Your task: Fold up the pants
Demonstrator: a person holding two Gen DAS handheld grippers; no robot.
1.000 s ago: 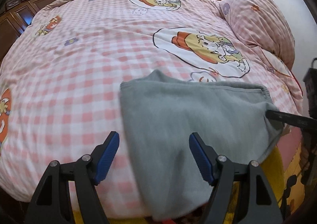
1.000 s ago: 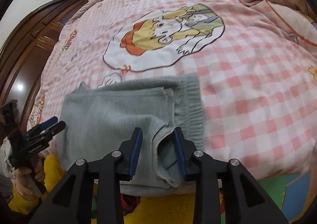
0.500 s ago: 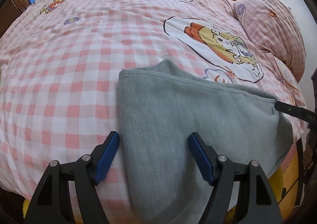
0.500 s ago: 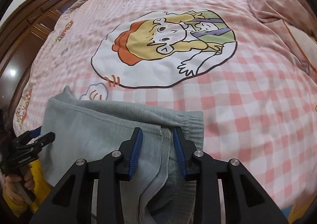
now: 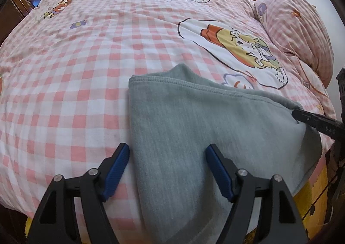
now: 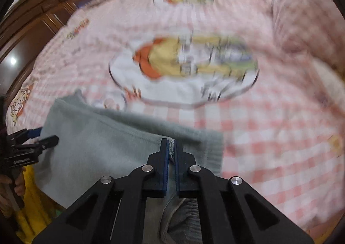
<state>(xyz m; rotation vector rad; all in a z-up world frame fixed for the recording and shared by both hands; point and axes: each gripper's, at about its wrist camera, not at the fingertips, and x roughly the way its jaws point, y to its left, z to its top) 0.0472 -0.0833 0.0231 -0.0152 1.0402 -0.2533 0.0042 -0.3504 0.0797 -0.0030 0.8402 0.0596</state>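
Grey-green pants (image 5: 204,127) lie folded at the near edge of the bed, part hanging over the edge. My left gripper (image 5: 167,157) is open, its blue pads straddling the pants' left edge, one pad over the sheet and one over the cloth. My right gripper (image 6: 170,151) is shut on the waistband end of the pants (image 6: 120,142); it shows in the left wrist view (image 5: 312,122) at the pants' right corner. The left gripper shows at the far left of the right wrist view (image 6: 41,136). The right wrist view is blurred.
The bed (image 5: 97,54) has a pink checked cover with cartoon prints. A matching pillow (image 5: 297,26) lies at the right. Dark wooden wardrobes (image 6: 32,34) stand at the left. A yellow mat (image 5: 310,196) lies on the floor below the bed edge.
My right gripper has closed on the waistband end of the pants. The pants have been drawn a little further onto the bed. My left gripper stays open.
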